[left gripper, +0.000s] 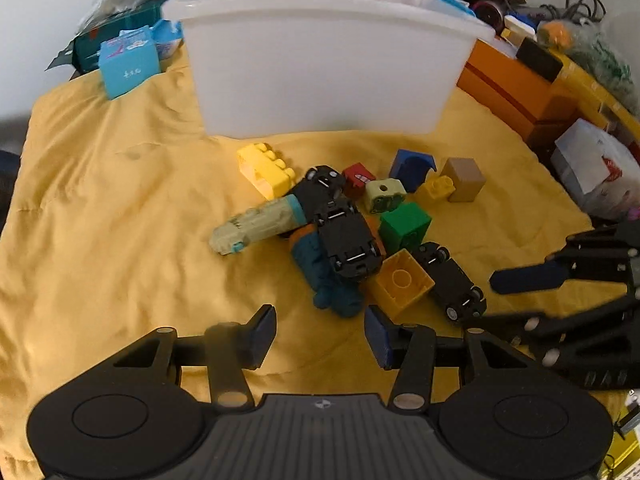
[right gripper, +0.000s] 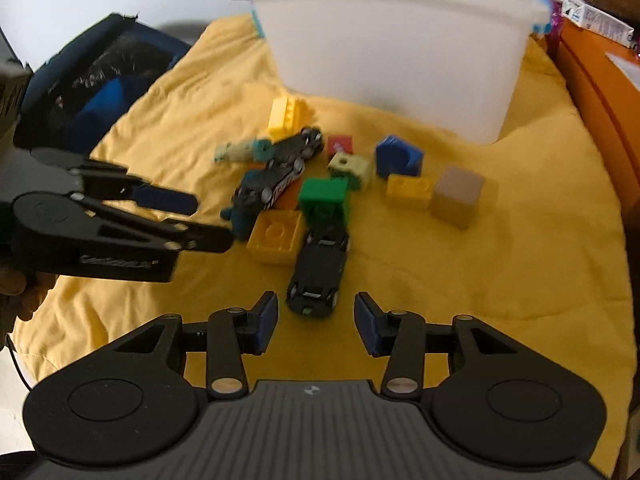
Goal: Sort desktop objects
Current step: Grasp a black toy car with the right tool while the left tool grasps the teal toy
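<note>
We see a rumpled yellow cloth [left gripper: 100,208] with a smooth, translucent white plastic bin [left gripper: 320,60] filling the upper centre of both views. Below it, at mid-frame, lies the toy pile: a studded yellow brick [left gripper: 266,170], a pale green ridged tube [left gripper: 256,226], a glossy green cube [left gripper: 404,226], a blue arch block [left gripper: 412,166], a matte tan cube [left gripper: 464,180] and a hollow orange-yellow brick [left gripper: 402,282]. An upturned black toy car [left gripper: 348,236] lies across a dark teal piece [left gripper: 326,276] in the middle of the heap.

Our left gripper [left gripper: 320,334] sits low in its own frame, tongs apart, holding nothing, with the teal piece just ahead. Our right gripper [right gripper: 316,322] also has its tongs spread and empty, a second black toy car [right gripper: 318,270] lying just beyond its tips. In the right view the left gripper reaches in level from the left edge toward the pile.
</note>
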{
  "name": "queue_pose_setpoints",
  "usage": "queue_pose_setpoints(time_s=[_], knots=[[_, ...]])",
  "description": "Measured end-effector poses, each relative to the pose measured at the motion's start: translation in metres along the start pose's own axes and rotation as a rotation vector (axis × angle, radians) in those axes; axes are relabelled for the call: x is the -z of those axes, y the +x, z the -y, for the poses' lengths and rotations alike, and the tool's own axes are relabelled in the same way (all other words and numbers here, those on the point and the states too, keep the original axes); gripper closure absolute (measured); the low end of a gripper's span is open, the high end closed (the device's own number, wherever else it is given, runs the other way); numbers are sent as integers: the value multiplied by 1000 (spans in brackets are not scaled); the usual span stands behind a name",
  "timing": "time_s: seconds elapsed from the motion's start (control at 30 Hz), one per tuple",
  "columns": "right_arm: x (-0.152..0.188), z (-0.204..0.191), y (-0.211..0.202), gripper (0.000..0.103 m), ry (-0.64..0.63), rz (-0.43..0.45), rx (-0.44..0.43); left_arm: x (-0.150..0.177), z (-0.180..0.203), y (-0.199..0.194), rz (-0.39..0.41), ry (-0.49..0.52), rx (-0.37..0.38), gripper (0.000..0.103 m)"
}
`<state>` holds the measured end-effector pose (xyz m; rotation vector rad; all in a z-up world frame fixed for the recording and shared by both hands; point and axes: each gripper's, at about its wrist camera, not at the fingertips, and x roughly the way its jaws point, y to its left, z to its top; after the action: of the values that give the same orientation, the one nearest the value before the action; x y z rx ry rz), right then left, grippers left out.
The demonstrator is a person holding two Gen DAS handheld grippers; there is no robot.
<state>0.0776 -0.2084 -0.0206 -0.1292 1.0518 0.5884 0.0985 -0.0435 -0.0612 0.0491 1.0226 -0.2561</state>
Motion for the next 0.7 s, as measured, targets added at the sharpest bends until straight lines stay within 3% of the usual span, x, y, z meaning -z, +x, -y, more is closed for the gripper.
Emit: queue_pose_setpoints(time_s=[0.33,0.37,0.47,0.7], knots=[[-8,-5,21,60,5,19,49,-13,5,27,0,-9,-33,50],[-8,-5,20,70,-3,19,51,-13,6,28,10,-6,-33,51],[-5,2,13,70,3,23,33,-12,7,26,23,23,-25,67],[9,28,-17,70,73,63,35,-1,-9,-5,67,18,6,67]])
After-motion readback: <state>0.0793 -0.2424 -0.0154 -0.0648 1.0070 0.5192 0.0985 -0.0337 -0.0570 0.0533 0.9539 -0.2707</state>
